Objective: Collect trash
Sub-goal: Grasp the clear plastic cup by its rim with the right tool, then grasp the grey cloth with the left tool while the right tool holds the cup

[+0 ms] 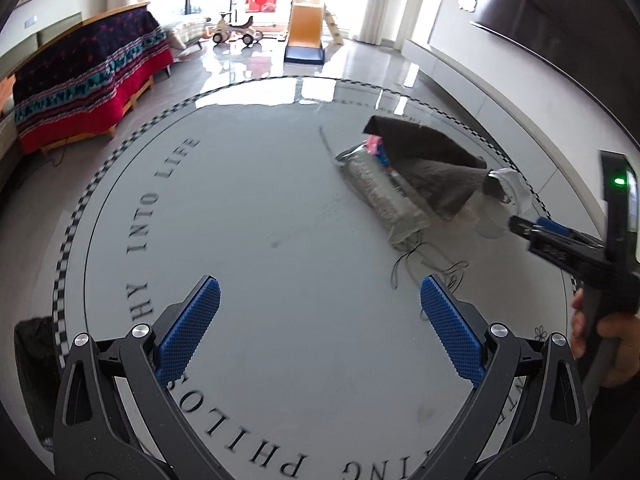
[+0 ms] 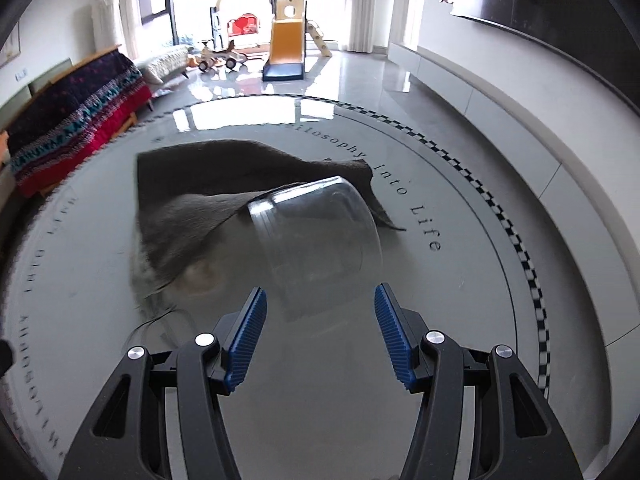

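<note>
A clear plastic cup (image 2: 316, 236) lies on its side on the round glass table (image 2: 480, 320), its wide end tucked under the edge of a crumpled grey cloth (image 2: 216, 184). My right gripper (image 2: 320, 300) is open just short of the cup, whose near end reaches the gap between the blue pads without touching them. In the left wrist view, a silvery wrapper (image 1: 380, 192) pokes out from under the cloth (image 1: 432, 160), with the cup (image 1: 508, 192) and the right gripper (image 1: 532, 232) at the right. My left gripper (image 1: 320, 292) hangs open and empty over bare glass.
A thin black thread (image 1: 404, 260) trails from the wrapper. A hand (image 1: 592, 328) holds the right gripper's handle. A dark, mesh-like object (image 1: 34, 360) sits below the table's left edge. Beyond the table stand a blanket-covered bench (image 1: 88, 76) and a toy slide (image 1: 306, 28).
</note>
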`<state>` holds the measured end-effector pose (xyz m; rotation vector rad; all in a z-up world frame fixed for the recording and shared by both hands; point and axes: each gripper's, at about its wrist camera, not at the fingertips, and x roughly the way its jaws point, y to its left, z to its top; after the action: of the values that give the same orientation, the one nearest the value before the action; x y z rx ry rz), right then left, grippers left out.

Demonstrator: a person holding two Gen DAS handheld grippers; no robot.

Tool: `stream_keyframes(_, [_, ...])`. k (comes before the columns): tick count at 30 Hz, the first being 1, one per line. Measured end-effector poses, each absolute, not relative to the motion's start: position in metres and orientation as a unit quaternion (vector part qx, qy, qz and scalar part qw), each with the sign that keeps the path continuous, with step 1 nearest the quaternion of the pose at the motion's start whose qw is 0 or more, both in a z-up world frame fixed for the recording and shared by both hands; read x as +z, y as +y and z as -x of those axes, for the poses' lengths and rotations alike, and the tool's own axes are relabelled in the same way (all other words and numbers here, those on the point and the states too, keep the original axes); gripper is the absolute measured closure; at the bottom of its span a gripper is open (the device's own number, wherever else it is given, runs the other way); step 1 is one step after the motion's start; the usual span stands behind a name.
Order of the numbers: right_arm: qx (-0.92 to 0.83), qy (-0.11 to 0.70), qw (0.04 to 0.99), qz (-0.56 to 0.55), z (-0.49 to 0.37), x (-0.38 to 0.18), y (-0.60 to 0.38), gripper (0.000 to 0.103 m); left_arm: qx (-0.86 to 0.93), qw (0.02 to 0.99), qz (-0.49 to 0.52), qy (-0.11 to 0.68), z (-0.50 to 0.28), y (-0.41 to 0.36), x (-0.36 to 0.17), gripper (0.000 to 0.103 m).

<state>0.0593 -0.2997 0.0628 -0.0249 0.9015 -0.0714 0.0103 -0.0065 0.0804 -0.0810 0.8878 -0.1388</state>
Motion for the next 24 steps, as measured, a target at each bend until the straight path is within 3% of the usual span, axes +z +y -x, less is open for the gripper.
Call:
stream_keyframes(4, [-0.047, 0.441, 0.896, 0.019, -0.073, 0.057, -0.306, 0.049, -0.077, 0.901, 0.016, 0.427, -0.019, -0.023, 0.084, 0.006])
stream_keyframes(5, [-0.044, 0.441, 0.896, 0.013, -0.074, 0.058, -0.311, 0.059, -0.082, 0.901, 0.011, 0.426, -0.021, -0.027, 0.085, 0.006])
stream_keyframes(13, [-0.031, 0.445, 0.894, -0.051, -0.072, 0.063, -0.352, 0.094, -0.109, 0.901, -0.003, 0.420, -0.036, -0.057, 0.091, 0.006])
stream_keyframes(24, [0.015, 0.451, 0.886, -0.103, -0.061, 0.067, -0.378, 0.099, -0.127, 0.898, -0.002, 0.421, -0.085, -0.093, 0.087, 0.006])
